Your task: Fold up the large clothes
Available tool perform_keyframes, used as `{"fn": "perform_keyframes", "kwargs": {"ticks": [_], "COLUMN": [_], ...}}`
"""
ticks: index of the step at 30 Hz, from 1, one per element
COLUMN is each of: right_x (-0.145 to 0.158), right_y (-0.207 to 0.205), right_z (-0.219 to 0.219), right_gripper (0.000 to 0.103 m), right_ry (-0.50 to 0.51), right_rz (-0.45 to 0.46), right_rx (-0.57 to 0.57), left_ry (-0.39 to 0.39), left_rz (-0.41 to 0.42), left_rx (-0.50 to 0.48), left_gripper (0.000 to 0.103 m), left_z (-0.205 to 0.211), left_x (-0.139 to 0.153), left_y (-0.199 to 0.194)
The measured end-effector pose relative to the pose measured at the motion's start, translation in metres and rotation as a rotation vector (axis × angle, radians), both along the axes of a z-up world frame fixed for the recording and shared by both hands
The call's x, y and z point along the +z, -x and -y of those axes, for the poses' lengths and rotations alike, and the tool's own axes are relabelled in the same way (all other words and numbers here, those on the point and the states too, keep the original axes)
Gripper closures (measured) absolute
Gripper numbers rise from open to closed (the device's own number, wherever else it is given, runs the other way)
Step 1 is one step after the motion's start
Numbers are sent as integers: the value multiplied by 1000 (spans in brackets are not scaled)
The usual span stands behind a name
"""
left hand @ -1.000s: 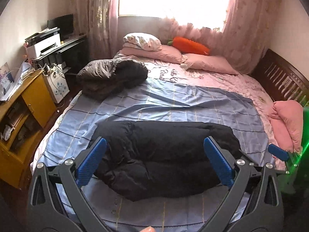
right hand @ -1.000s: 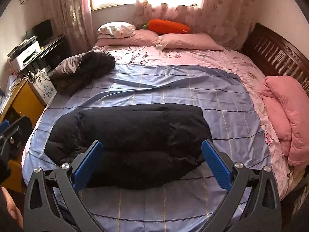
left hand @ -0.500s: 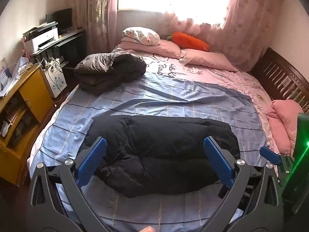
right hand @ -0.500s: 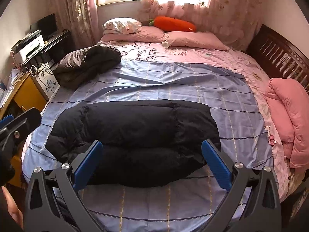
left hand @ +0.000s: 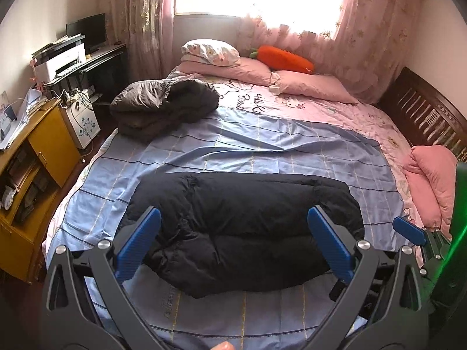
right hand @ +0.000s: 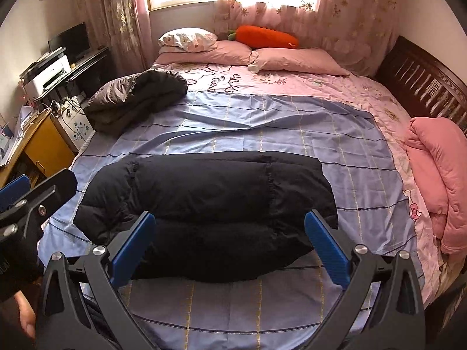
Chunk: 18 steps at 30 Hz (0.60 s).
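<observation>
Backed off and raised a little against one second earlier, with more of the near bed edge in both views; no shift of anything on the bed.

Nearest, spread wide and gripping nothing: left black two-finger gripper with blue pads (left hand: 233, 215). Same for right black two-finger gripper with blue pads (right hand: 229, 217): wide apart, empty, hovering clear of the cloth. Visible also as a blue tip at the right edge of the left view. Held so probably for looking over the result before choosing the next grasp.

Just beyond the fingertips, lying across the near part of the light blue checked bed sheet (left hand: 262, 145): large black puffy down jacket (right hand: 204, 186). Already doubled lengthwise into a long, thick bundle, with a looser, bulging end toward the left side. Placed crosswise and close to the bed edge, likely for easy reach from both hands at once. Too long yet for a finished fold, in my judgement; calls for bringing the ends toward the middle.

Farther, at the left edge of the bed: grey-brown padded coat (left hand: 163, 105), in a loose folded pile. Put well apart from the black one, perhaps as finished work or as waiting work; cannot tell which. Along the right edge: folded pink quilt (right hand: 435, 175).

Farthest, below the curtained window: flat pink pillows (left hand: 309, 87) and orange carrot-shaped plush toy (left hand: 283, 58), well apart from the folding area.
</observation>
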State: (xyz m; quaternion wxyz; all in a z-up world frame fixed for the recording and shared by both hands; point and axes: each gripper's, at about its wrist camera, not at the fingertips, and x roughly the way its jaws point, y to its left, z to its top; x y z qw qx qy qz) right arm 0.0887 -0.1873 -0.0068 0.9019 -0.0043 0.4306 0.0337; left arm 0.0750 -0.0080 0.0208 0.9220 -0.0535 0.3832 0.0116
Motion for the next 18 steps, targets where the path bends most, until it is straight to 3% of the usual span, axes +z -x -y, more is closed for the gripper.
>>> {"fn": "perform_keyframes", "kwargs": {"ticks": [18], "right_x": [0], "right_y": [3], "right_z": [-8], "right_gripper": [1], "right_ry": [-1], "right_rz": [-1], "right_rx": [16], "left_ry": [5], "left_rz": [1], "left_rx": [-6], "left_gripper": [2], "left_z": [-3], "left_x": [-2], "left_y": [0]}}
